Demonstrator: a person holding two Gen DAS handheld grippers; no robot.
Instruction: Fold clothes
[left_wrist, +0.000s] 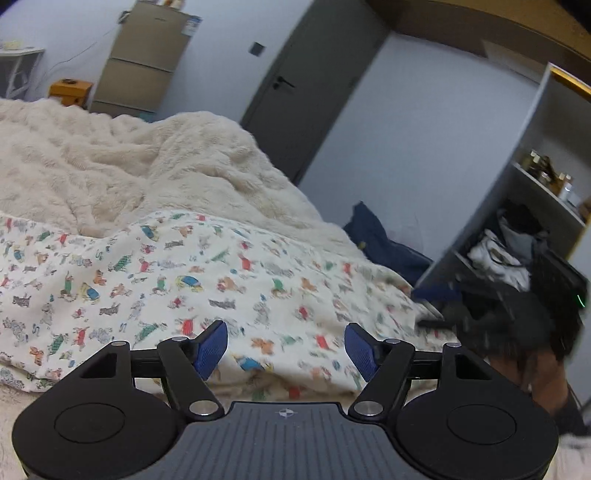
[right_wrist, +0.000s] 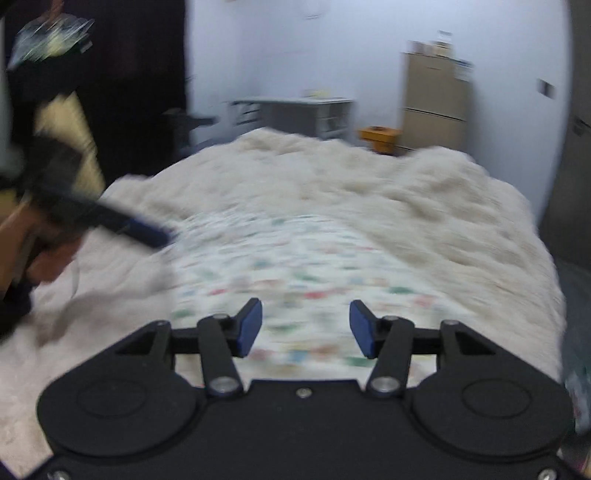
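Printed garment (left_wrist: 207, 273) lies spread flat on the fluffy blanket (left_wrist: 122, 158) covering the bed, directly ahead of both the left gripper (left_wrist: 286, 349) and right gripper (right_wrist: 306, 328), whose fingers are spread apart, holding nothing.

A bedroom in a home is shown. A bed is covered by a fluffy cream blanket (left_wrist: 122, 158), with a printed cloth (left_wrist: 207, 280) laid on top. A tall beige fridge (left_wrist: 142, 59) is seen by the far wall, beside a grey door (left_wrist: 314, 85). Clothes are piled on open shelves (left_wrist: 517, 236), and a white desk (right_wrist: 295, 112) is set at the back.
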